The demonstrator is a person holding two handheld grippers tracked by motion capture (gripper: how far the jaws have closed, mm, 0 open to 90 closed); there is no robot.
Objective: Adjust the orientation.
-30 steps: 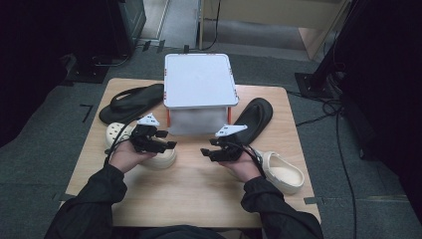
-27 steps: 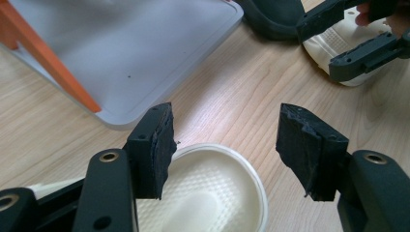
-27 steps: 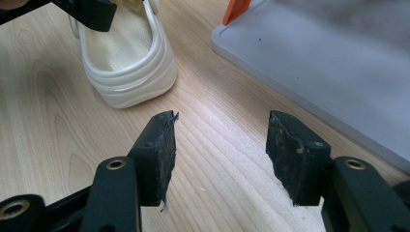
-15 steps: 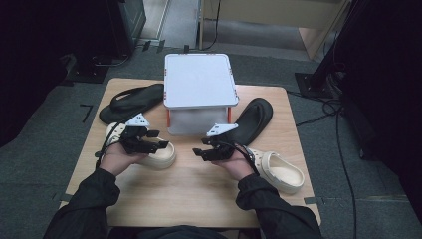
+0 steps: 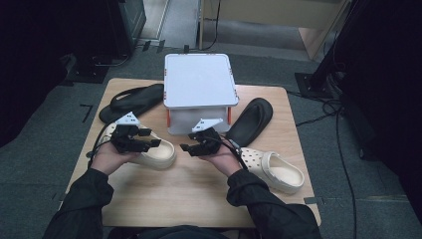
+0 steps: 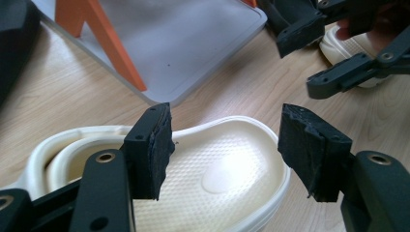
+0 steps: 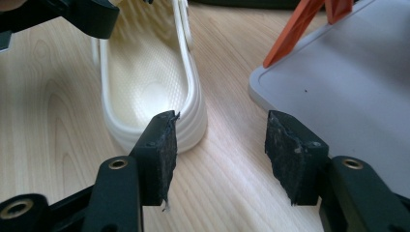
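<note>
The left gripper [image 6: 225,150] hovers with jaws apart over the cream foam clog [image 6: 212,174]; the right gripper [image 7: 220,154] also gapes. Likely light and springy, the clog is best pinched at its heel rim.

No readable text, label, brand, number or sign can be made out in any of the views. The lid of the grey storage box [image 5: 199,79] is seen blank, and no marking is shown on the cream clog [image 6: 212,169] in front of that box or on the black flip-flops [image 5: 132,101] beside it.
</note>
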